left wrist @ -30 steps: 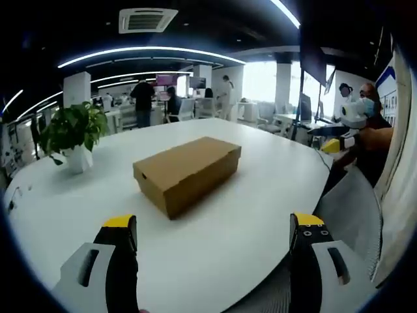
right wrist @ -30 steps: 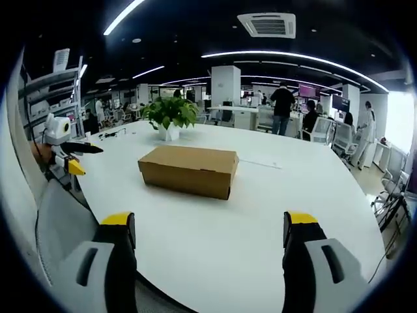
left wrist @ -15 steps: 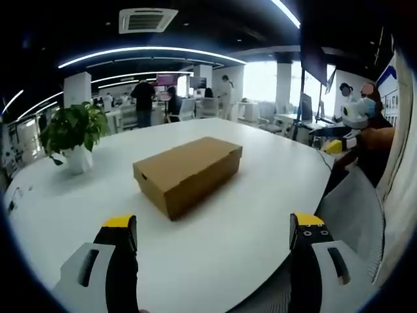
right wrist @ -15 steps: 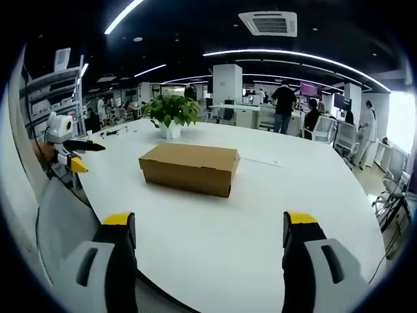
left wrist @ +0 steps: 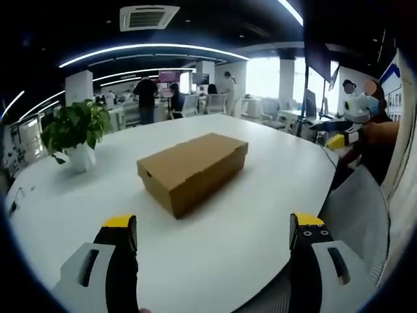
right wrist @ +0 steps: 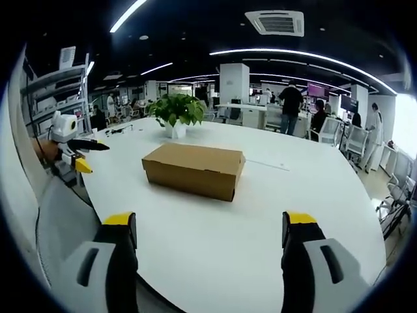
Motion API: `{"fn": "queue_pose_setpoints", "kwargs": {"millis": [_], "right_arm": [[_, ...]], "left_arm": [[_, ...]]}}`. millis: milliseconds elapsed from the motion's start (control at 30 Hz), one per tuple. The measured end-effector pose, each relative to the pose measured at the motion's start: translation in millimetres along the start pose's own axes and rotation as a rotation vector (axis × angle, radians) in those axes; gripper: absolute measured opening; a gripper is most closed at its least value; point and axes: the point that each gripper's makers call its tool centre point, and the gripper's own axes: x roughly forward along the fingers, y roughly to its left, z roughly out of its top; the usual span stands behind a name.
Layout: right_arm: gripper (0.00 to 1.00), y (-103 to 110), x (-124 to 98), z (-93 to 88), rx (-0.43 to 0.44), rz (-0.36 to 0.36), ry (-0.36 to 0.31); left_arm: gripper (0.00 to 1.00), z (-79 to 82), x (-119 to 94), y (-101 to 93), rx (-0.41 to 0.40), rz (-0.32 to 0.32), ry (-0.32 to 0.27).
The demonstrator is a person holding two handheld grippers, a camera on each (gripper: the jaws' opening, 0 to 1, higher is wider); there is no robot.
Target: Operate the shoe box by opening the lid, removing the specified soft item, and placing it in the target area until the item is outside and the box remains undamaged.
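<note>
Shoe box sits centre of frame on white table, lid shut. Left gripper and right gripper both spread wide, empty, well short. Best approach: lift lid edge gently, avoid crushing cardboard.

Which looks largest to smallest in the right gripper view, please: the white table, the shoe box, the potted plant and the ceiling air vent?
1. White table, by far the largest.
2. Shoe box, lid closed.
3. Potted plant and ceiling air vent look about alike; both sit farther from the camera, so I would not rank them.
</note>
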Motion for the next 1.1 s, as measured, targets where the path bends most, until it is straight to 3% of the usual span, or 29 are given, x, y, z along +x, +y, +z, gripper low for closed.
{"fn": "queue_pose_setpoints", "kwargs": {"millis": [400, 1100], "right_arm": [[0.85, -6.9, 16.2, -0.5, -0.033, 0.032, 0.022], [0.73, -21.1, 61.7, 8.6, -0.089, 0.082, 0.027]], "left_arm": [[0.99, 6.6, 15.6, 6.4, -0.004, 0.007, -0.002], [0.90, -1.0, 41.4, 27.6, -0.023, 0.082, 0.021]]}}
